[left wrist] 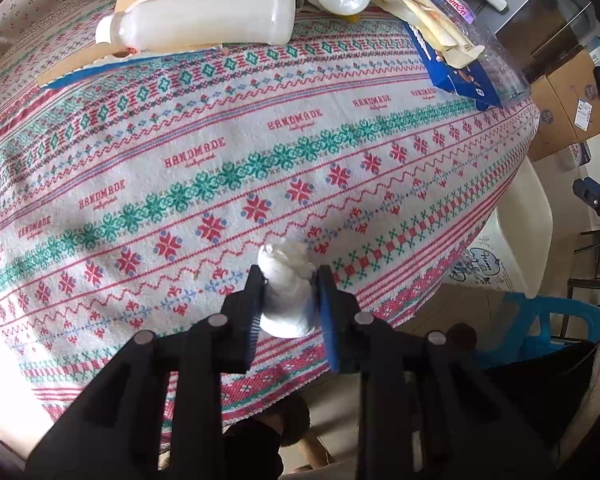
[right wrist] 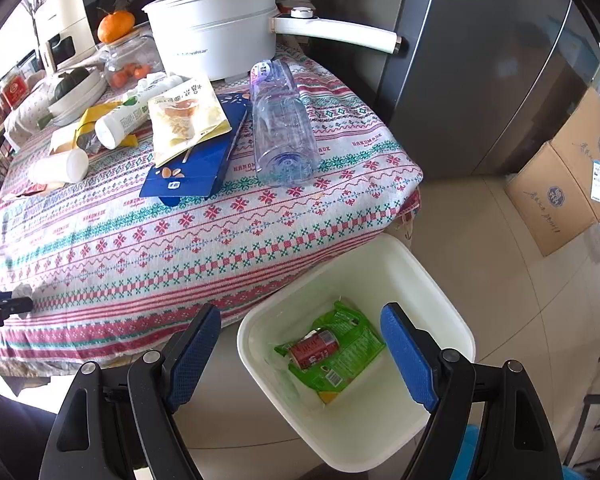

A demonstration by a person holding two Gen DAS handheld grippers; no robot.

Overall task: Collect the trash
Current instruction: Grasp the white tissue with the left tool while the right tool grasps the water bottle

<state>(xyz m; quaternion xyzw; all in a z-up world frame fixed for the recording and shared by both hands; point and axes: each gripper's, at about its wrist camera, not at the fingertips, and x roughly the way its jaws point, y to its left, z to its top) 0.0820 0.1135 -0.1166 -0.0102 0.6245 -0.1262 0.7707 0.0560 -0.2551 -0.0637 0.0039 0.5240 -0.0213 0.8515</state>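
My left gripper (left wrist: 288,280) pinches a crumpled white tissue wad (left wrist: 286,288) near the front edge of the patterned tabletop (left wrist: 220,152); its pads press the wad's two sides, and the wad's long axis runs between them, pointing away from me towards the far clutter; my right gripper (right wrist: 300,320) is spread wide with nothing in it, hanging over the white bin (right wrist: 440,280) beside the tabletop; a red can (right wrist: 314,346) lies on a green wrapper (right wrist: 348,356) inside.
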